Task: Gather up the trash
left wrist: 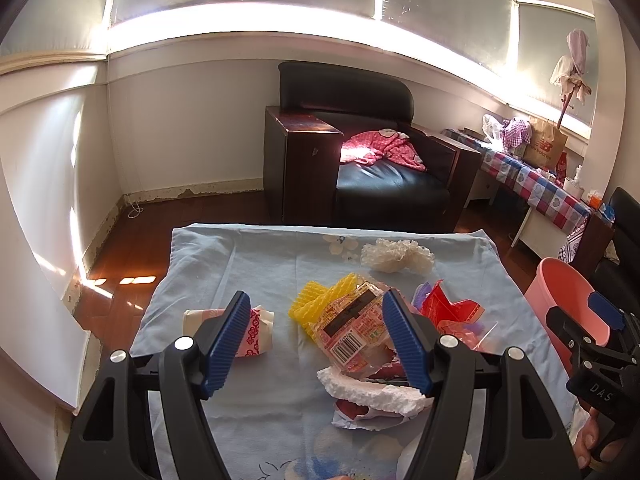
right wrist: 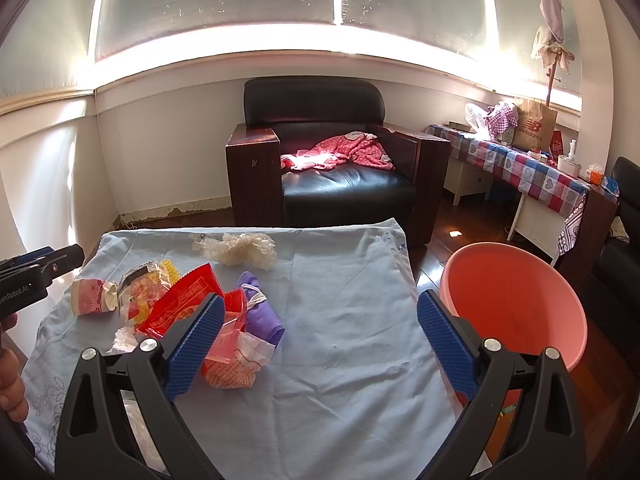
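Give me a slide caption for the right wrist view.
Open right gripper above blue tablecloth, wrapper pile left, pink bin right.

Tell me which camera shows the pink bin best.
The right wrist view: the pink bin shows its whole open rim and inside, right of the blue cloth. The left wrist view catches only a slice at the edge, partly behind the right tongs.

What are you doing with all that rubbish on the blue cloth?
A person is tidying trash off a table covered with a blue cloth, holding a hand-held gripper in each hand. The left hand-held gripper is open above a clear snack wrapper in the pile, gripping nothing. The right hand-held gripper is open too, over bare cloth beside a red packet and purple glove. A pink bucket stands past the table's right edge.
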Demonstrator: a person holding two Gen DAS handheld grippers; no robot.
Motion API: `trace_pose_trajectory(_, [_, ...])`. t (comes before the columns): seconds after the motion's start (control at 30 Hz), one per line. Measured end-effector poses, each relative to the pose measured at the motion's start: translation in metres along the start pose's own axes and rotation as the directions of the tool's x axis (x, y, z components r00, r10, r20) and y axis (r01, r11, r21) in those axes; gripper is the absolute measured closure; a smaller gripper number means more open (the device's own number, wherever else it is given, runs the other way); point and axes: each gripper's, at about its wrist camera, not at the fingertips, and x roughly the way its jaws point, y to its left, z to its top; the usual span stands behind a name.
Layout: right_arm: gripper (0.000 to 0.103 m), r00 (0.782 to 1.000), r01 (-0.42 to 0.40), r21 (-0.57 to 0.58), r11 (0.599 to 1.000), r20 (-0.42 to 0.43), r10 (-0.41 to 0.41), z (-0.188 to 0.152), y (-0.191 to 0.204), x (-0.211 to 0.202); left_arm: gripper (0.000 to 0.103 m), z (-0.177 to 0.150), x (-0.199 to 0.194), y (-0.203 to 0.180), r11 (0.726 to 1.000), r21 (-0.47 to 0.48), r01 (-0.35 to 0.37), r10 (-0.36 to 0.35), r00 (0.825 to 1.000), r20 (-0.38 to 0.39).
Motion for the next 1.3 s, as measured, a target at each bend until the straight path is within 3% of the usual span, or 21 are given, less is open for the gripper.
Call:
trace_pose_trajectory(0.47, [0.006, 1.0, -0.007, 0.002, 1.0, 0.001, 0.007, -0.004, 0.002, 0.001, 0.036, 0.004, -0.004, -0.005, 1.0, -0.005, 0.009, -0.009, 1.0, 0.025])
trace_pose_trajectory(0.87, [0.006, 0.999, -0.045, -0.001, 0.999, 0.002, 0.045, -0.006, 0.004, 0.0, 0.036, -0.003, -0.007, 0.02, 0.999, -0.016, -0.035, 0.036, 0.998, 0.055])
trace_pose_trajectory(1.17, [0.006, 0.996, -0.091, 0.0, 0.996, -0.022, 0.091, -0.007, 0.007, 0.003, 0.036, -0.017, 0.002, 0.045, 0.995, -0.014, -0.094, 0.094, 0.996, -0.003])
trace_pose_trajectory(1.3, [0.011, 0.993, -0.113, 0.001, 0.994, -0.045, 0.113, -0.009, 0.008, 0.008, 0.036, -0.023, 0.014, 0.058, 0.992, -0.022, -0.127, 0.126, 0.991, -0.047])
